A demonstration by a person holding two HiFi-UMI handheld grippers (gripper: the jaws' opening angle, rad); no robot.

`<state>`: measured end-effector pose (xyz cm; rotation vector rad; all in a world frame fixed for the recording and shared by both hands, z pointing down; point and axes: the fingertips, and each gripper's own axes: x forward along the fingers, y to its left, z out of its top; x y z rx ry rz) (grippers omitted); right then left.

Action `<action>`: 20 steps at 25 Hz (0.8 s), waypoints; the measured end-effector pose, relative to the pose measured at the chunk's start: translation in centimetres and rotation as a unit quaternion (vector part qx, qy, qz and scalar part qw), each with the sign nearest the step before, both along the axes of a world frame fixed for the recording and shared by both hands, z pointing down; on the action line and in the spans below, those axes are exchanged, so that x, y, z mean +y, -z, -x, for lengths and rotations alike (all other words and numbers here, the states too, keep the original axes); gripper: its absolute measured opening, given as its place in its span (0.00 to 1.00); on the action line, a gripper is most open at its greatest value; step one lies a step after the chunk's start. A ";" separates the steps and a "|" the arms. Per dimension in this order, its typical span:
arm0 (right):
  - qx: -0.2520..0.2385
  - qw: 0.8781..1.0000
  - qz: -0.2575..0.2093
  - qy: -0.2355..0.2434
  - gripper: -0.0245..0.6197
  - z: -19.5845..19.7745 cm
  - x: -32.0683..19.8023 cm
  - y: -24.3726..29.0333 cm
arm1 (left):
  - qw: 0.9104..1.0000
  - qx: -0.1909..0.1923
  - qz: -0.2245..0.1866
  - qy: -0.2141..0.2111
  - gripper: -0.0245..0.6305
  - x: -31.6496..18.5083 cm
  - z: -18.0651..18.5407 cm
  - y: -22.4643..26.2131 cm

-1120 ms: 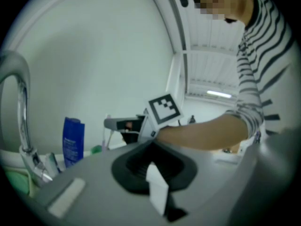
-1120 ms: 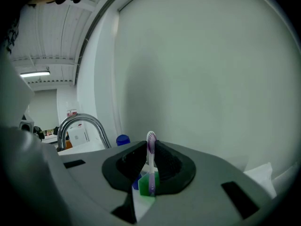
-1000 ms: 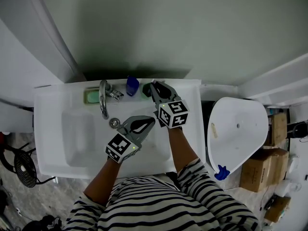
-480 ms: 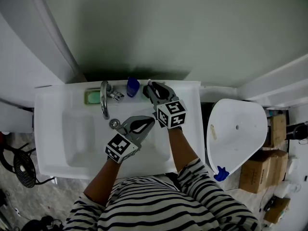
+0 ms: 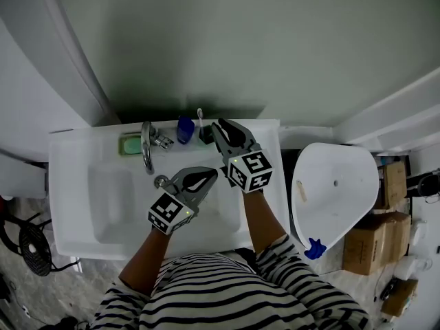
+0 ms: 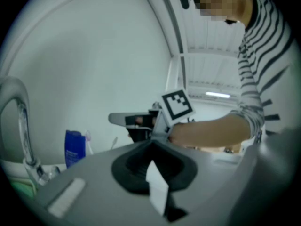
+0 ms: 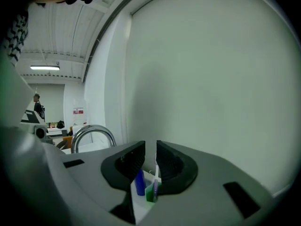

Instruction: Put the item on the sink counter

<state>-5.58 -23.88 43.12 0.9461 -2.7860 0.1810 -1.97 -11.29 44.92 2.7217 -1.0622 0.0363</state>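
Toothbrush [image 5: 200, 117] stands upright in a dark green cup [image 5: 205, 135] at the back of the sink counter [image 5: 269, 184], close to the wall. A blue bottle [image 5: 185, 129] is just beside it on the faucet side. From the head view I place my right gripper [image 5: 218, 125] just beside the cup, on the side away from the faucet, its tips pointing toward the wall. In the right gripper view the jaws are a narrow slit apart and released, with nothing pinched. Through that slit I see the toothbrush, the cup and the blue bottle lower down on the white counter. My left gripper [image 5: 210, 173] hangs over the basin, nearer to me and apart from the cup, angled toward the right gripper. Its own view shows the jaws closed together and gripping nothing, with the right gripper's marker cube beyond them. The chrome faucet [image 5: 146, 146] curves over the basin on the far side of the bottle, with a pale green bar [image 5: 130, 144] lying next to it. The drain [image 5: 161, 181] sits in the basin near the left gripper.
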 end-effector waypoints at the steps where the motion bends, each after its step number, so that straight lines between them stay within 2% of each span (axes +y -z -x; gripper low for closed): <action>1: -0.002 1.000 -0.003 0.002 0.14 -0.2 0.5 0.4 | 1.000 0.001 -0.002 0.001 0.05 0.0 0.1 0.2; 9: -0.007 0.999 -0.035 0.038 0.12 -1.3 6.4 3.5 | 0.999 0.009 -0.034 0.025 0.05 0.8 2.2 3.9; 20: -0.062 0.994 -0.043 0.080 0.09 -1.5 13.9 8.3 | 0.994 -0.003 -0.101 0.041 0.05 4.9 5.0 9.9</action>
